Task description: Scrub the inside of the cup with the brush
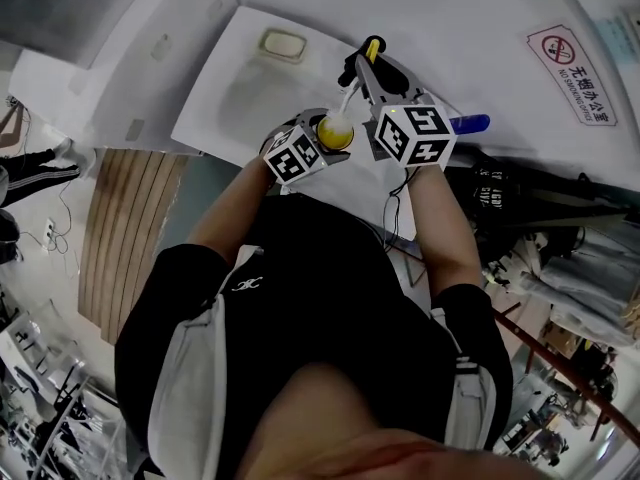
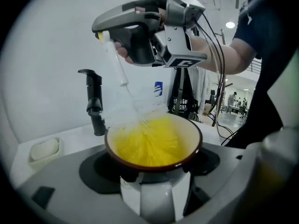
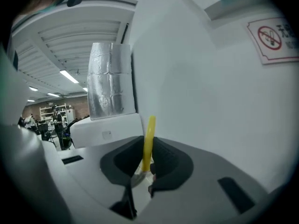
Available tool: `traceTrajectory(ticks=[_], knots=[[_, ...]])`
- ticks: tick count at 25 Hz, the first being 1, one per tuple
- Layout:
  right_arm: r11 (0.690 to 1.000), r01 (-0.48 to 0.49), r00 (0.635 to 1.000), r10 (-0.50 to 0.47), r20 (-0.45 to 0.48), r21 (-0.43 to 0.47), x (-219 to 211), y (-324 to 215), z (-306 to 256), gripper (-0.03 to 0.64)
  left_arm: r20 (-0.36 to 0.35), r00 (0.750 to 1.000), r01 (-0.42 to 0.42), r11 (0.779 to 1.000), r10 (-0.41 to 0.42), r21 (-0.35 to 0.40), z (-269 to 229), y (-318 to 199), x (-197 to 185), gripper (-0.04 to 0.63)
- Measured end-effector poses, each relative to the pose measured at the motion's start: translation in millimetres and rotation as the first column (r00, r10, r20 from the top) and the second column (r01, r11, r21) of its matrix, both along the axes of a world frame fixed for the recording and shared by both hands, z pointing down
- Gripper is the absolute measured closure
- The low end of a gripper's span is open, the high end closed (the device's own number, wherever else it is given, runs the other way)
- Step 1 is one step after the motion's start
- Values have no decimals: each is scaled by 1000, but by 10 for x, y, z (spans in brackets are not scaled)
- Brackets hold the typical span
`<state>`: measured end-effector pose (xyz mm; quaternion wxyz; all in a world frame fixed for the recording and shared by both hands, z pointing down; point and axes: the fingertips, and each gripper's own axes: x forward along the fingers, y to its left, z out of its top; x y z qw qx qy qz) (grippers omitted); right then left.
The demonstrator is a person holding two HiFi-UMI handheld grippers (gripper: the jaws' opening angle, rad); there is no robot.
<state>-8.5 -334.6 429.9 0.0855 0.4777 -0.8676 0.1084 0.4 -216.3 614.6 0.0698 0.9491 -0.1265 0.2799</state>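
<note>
Cup and brush being worked above the near edge of the white counter point(image 1: 215, 88).

The left gripper point(image 2: 154, 178) is clamping its fingers against the white outer sides of the cup point(image 2: 189, 136), holding it upright with the brown rim facing up. The right gripper point(image 3: 144, 171) is hovering higher, its fingers pinching the yellow end of the brush point(image 3: 148, 141). The brush's clear handle is slanting down into the cup, and its yellow bristles are filling the yellow interior. Behind the cup, a black faucet point(image 2: 95, 101) is standing on the counter, with a soap dish point(image 2: 44, 150) just beside it toward the far edge. A no-smoking sign point(image 3: 275, 36) is hanging on the wall.
</note>
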Motion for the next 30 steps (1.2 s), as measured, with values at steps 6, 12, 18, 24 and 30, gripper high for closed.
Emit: traceTrajectory(ticks=[6,12,18,24,30], knots=[[979,-71,995,82,55,-189,420,-52,322,548,8,999,42,999,-42,-12,69,-26,-153,190],[948,61,993,-28,112,-311,618,307,383,554,18,993,121,991,-120,-60,190,-174,-274,190],[905,225,974,-201,102,-361,568,791,392,560,46,983,184,976,-180,-113,285,-343,-324,190],[855,375,924,-375,74,-359,293,1147,289,560,78,982,182,974,-173,-136,316,-374,-303,190],[861,444,896,-430,110,-249,-53,1063,8,558,132,989,82,993,-72,-79,266,-236,-175,190]])
